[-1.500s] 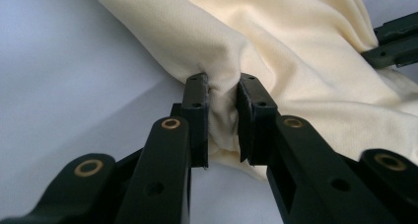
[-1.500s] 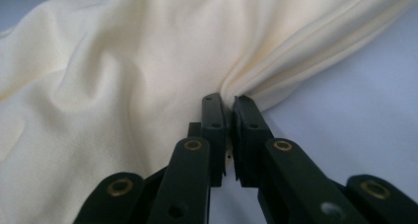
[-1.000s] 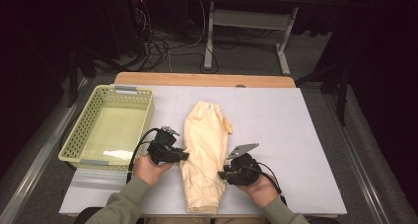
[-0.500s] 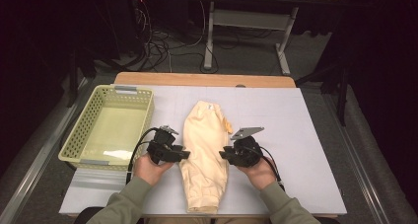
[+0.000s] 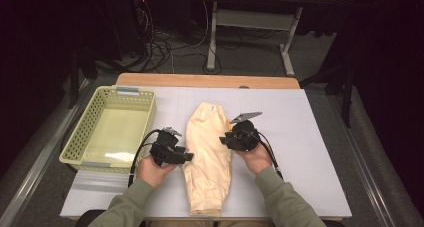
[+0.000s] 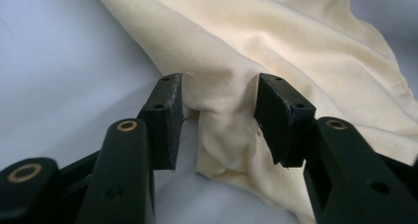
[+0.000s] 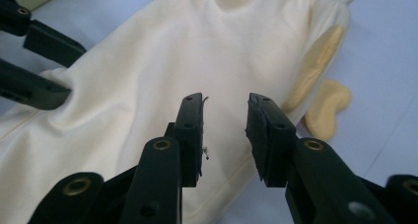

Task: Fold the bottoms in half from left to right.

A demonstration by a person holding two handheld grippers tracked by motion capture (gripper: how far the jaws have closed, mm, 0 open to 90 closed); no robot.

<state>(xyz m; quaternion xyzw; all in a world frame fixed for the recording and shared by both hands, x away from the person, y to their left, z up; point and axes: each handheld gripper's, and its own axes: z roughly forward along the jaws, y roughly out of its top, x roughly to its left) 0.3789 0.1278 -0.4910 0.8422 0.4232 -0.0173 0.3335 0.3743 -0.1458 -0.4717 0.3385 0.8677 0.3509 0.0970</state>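
A cream garment (image 5: 207, 152) lies folded into a long strip on the white table cover (image 5: 300, 137). At its left edge sits my left gripper (image 5: 190, 156). The left gripper (image 6: 219, 93) has just been opening, and a bunched fold of the garment (image 6: 217, 130) stands loose between its pads. My right gripper (image 5: 222, 139) hovers over the right edge, pointing left. The right gripper (image 7: 224, 103) has just widened a little and stands open above the garment (image 7: 172, 51), with nothing between its pads. The left gripper's jaws (image 7: 44, 66) show at the far side.
A pale green mesh basket (image 5: 80, 132) stands on the table's left, with nothing in it. The wooden table edge (image 5: 200, 80) runs along the far side. Beyond it are a desk frame (image 5: 250, 22) and cables on the floor.
My right hand has moved from the garment's near end up along its right edge to the middle. The left hand has stayed at the left edge.
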